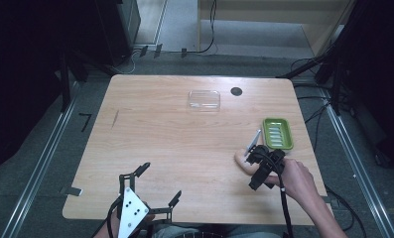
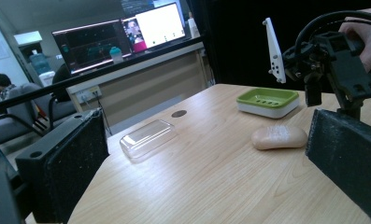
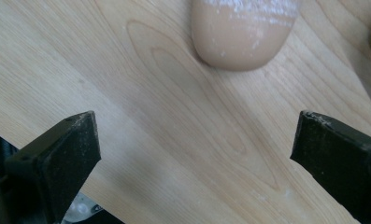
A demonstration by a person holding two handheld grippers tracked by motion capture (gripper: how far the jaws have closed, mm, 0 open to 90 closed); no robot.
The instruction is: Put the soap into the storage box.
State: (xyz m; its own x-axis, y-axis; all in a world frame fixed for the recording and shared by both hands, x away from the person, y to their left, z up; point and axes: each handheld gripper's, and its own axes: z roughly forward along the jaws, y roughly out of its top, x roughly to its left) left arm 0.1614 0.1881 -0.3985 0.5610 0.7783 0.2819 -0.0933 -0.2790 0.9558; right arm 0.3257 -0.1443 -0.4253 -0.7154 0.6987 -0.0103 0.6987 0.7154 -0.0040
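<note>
A: Start near the person. What is the left gripper (image 1: 157,186) doing?

B: It sits low at the table's (image 1: 150,148) near edge, jaws spread wide with nothing between them. In the left gripper view both black pads frame bare wood, and the grey plate on top of the gripper faces up in the high view.

A: And the right gripper (image 1: 251,158)?

B: Also spread wide and pinching nothing. In the right gripper view its jaws stand far apart over the wood, with the rounded end of the soap bar (image 3: 243,32) just ahead of them, not touching either pad.

A: Where does the soap lie?

B: Flat on the table, just beside the green soap dish (image 1: 277,133) and on its near side. From above, the gripper covers much of the bar.

A: What about the hand?

B: The right hand (image 1: 296,178) comes in from the lower right, forearm angled toward the soap, gripper tipped down over it.

A: Farther back?

B: A clear plastic lid (image 1: 204,99) lies well apart near the far edge, next to a small dark round spot (image 1: 236,91). Whether that is a hole or a cap is hard to make out.
</note>
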